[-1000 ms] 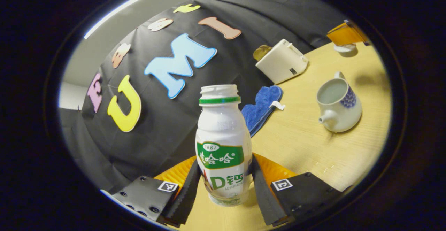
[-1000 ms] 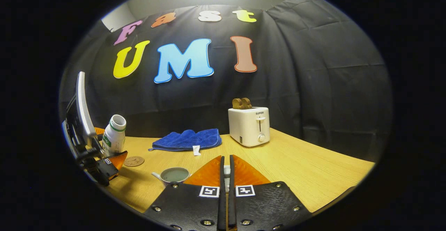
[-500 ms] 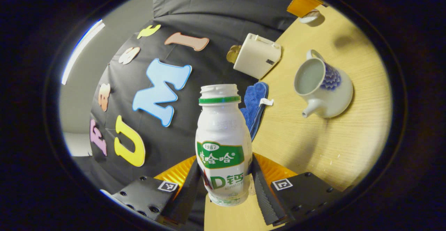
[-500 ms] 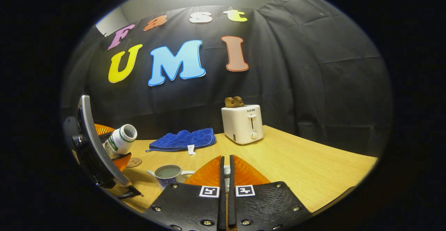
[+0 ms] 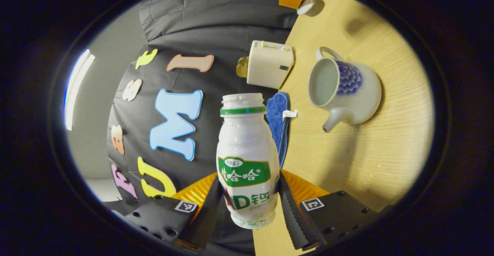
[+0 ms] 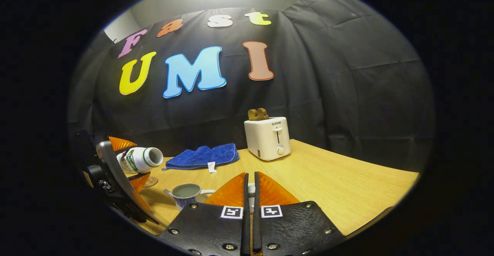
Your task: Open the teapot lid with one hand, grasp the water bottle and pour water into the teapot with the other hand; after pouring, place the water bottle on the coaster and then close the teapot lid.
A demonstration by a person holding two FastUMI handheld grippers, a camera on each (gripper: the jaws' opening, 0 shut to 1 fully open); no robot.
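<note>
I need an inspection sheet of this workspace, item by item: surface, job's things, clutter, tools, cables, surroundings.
Surface: wooden table, dry where visible.
Job's things: water bottle, uncapped, tipped almost level toward the teapot, which stands open; coaster bare beside the left tool; lid small white part between the right tool's fingers.
Clutter: blue cloth; toaster with bread.
Tools: left tool clamped on the bottle; right tool closed on the lid.
Cables: nothing seen.
Surroundings: black cloth wall.
</note>
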